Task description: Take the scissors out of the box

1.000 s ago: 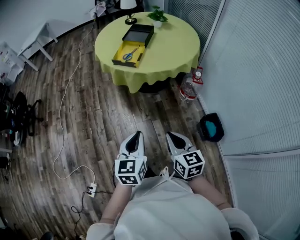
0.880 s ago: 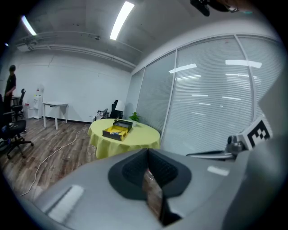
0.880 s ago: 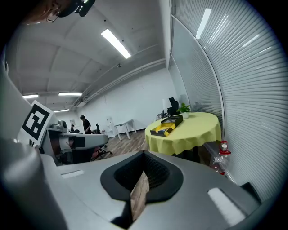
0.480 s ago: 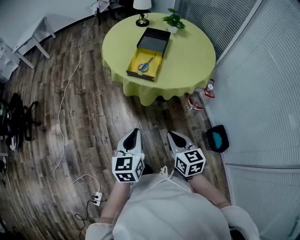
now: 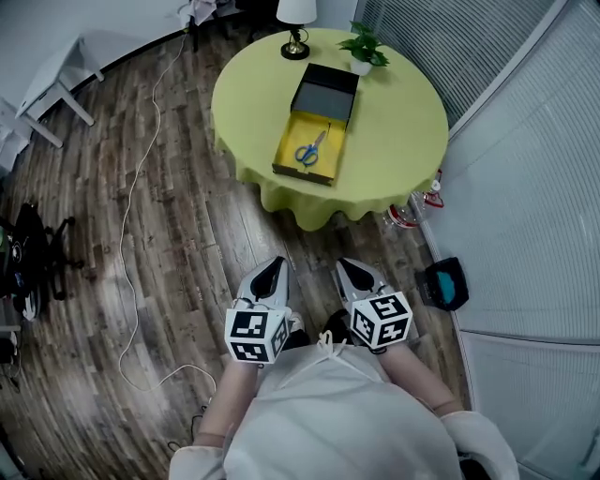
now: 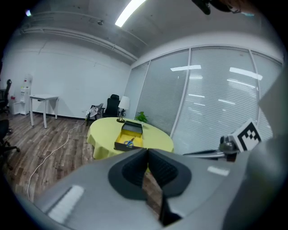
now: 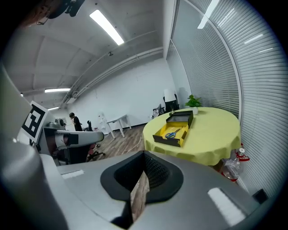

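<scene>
Blue-handled scissors (image 5: 309, 153) lie in the yellow tray of an open box (image 5: 292, 131), whose black lid (image 5: 326, 92) leans at its far end. The box sits on a round table with a yellow cloth (image 5: 403, 131). Both grippers are held side by side in front of the person's body, well short of the table and over the wooden floor. The left gripper (image 5: 273, 267) is shut and empty, and so is the right gripper (image 5: 345, 270). The left gripper view shows the scissors (image 6: 129, 143) far ahead, as does the right gripper view, where the scissors (image 7: 171, 133) lie past the shut jaws.
A lamp (image 5: 295, 19) and a potted plant (image 5: 364, 45) stand at the table's far side. Water bottles (image 5: 408, 214) and a dark bin (image 5: 443, 284) sit by the blind-covered glass wall on the right. A white cable (image 5: 131, 216) runs across the floor on the left.
The table with the box has drawn nearer and lower in the head view as the person walks toward it. Both grippers stay shut, side by side.
</scene>
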Action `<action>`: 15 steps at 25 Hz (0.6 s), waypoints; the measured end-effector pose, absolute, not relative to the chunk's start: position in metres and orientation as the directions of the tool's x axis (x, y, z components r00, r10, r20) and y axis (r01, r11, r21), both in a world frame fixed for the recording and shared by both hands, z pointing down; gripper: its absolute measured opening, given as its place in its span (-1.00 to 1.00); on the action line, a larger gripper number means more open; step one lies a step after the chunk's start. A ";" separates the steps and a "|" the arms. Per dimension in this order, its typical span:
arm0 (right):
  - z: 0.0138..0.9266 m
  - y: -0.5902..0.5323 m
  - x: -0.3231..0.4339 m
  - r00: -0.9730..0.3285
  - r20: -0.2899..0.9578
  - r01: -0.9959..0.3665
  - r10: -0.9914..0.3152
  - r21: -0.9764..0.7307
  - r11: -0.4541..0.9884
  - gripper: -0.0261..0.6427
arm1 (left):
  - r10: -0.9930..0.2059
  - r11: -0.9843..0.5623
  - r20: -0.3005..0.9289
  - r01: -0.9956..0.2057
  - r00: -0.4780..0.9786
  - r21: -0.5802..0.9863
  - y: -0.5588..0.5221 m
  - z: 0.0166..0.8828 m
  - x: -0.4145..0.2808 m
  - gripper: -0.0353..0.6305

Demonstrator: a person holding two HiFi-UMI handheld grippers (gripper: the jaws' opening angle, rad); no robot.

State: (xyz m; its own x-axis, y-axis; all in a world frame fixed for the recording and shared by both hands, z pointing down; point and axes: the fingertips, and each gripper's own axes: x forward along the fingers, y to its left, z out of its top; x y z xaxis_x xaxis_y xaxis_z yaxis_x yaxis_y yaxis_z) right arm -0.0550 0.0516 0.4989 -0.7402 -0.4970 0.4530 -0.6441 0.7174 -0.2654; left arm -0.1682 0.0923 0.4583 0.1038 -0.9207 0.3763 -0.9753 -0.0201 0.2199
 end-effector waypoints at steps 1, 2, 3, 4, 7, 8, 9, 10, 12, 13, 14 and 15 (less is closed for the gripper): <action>0.502 0.044 -0.058 -0.736 0.460 -0.648 -0.497 -0.266 0.714 -0.93 | -0.918 -0.024 0.381 -0.975 0.109 0.220 0.085 0.460 -0.171 -0.88; 0.505 0.035 -0.060 -0.732 0.466 -0.653 -0.498 -0.267 0.709 -0.93 | -0.916 -0.027 0.385 -0.976 0.111 0.217 0.078 0.462 -0.175 -0.88; 0.509 0.025 -0.062 -0.727 0.472 -0.658 -0.499 -0.269 0.703 -0.93 | -0.915 -0.029 0.388 -0.977 0.112 0.212 0.069 0.464 -0.178 -0.88; 0.512 0.015 -0.065 -0.724 0.476 -0.662 -0.500 -0.272 0.699 -0.93 | -0.913 -0.031 0.391 -0.978 0.112 0.208 0.060 0.465 -0.182 -0.88; 0.515 -0.017 -0.077 -0.732 0.473 -0.652 -0.490 -0.278 0.705 -0.93 | -0.908 -0.034 0.403 -0.980 0.113 0.198 0.032 0.469 -0.190 -0.88; 0.515 -0.029 -0.081 -0.738 0.468 -0.645 -0.486 -0.278 0.712 -0.93 | -0.907 -0.035 0.405 -0.981 0.112 0.193 0.021 0.469 -0.192 -0.88; 0.513 -0.042 -0.085 -0.744 0.463 -0.638 -0.482 -0.278 0.718 -0.93 | -0.907 -0.034 0.406 -0.982 0.109 0.186 0.009 0.468 -0.194 -0.88; 0.512 -0.056 -0.088 -0.748 0.458 -0.633 -0.479 -0.278 0.722 -0.93 | -0.907 -0.033 0.407 -0.983 0.105 0.179 -0.005 0.468 -0.196 -0.88; 0.511 -0.088 -0.091 -0.754 0.450 -0.627 -0.478 -0.280 0.727 -0.93 | -0.905 -0.032 0.413 -0.986 0.099 0.166 -0.035 0.468 -0.198 -0.88; 0.510 -0.104 -0.093 -0.756 0.448 -0.626 -0.478 -0.280 0.728 -0.93 | -0.904 -0.031 0.416 -0.987 0.096 0.160 -0.050 0.469 -0.200 -0.88; 0.509 -0.120 -0.094 -0.757 0.446 -0.624 -0.478 -0.278 0.730 -0.93 | -0.903 -0.029 0.419 -0.987 0.093 0.156 -0.065 0.469 -0.201 -0.88; 0.507 -0.135 -0.095 -0.759 0.445 -0.622 -0.476 -0.277 0.732 -0.93 | -0.903 -0.025 0.421 -0.988 0.088 0.154 -0.080 0.468 -0.204 -0.88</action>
State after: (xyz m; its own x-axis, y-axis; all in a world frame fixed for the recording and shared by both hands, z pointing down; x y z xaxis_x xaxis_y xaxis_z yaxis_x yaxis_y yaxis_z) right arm -0.0952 -0.1350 0.5072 -0.7588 -0.4760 0.4446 -0.6219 0.7325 -0.2771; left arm -0.2036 -0.0803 0.4685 0.0882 -0.9029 0.4207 -0.9878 -0.0248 0.1538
